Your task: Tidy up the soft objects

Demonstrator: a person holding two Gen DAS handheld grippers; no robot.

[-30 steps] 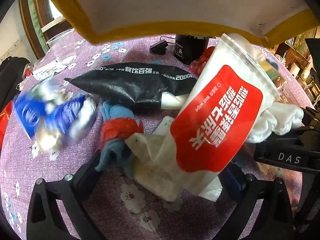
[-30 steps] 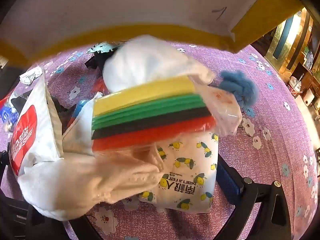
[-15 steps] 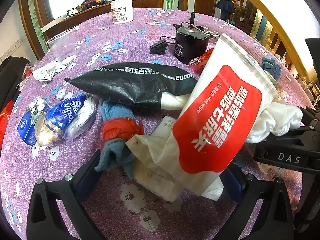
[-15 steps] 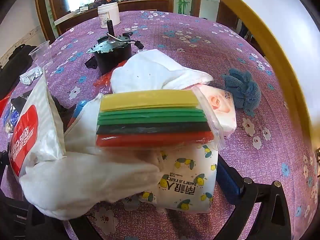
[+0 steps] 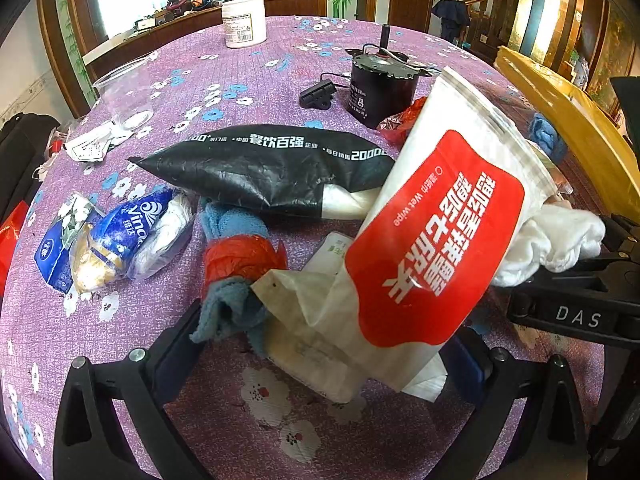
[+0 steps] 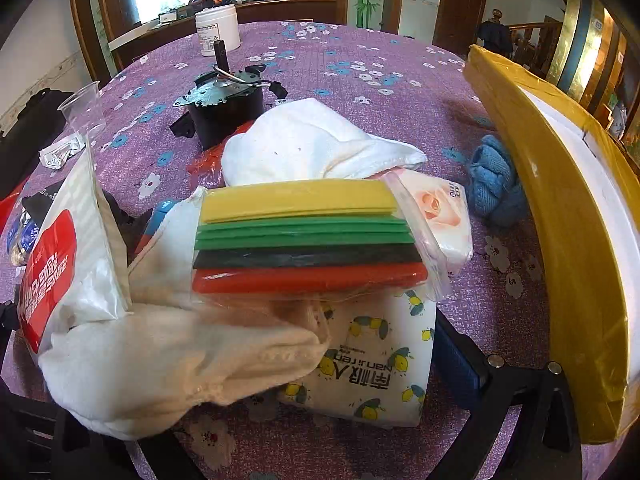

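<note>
1. Two handheld grippers face a pile of soft goods on a round table covered in a purple flowered cloth.
2. Left gripper: its black fingers are spread wide, one on each side of a white wet-wipe pouch with a red label. The pouch stands tilted, leaning right, and neither finger visibly presses it.
3. Just left of the pouch lies a blue towel wrapped in a red band; one end of it touches the left finger.
4. Behind them lies a long black plastic bag, and at far left a blue tissue pack.
5. Right gripper: only its right finger shows clearly, beside a tissue pack printed with lemons. A white cloth hides the other finger, so I cannot tell its grip.
6. On the pile rests a clear bag of yellow, green, black and red sheets, with a rose-printed tissue pack behind.
7. A yellow-edged board stands at right, a blue knitted bundle just beside it.
8. A black motor sits farther back.
</note>
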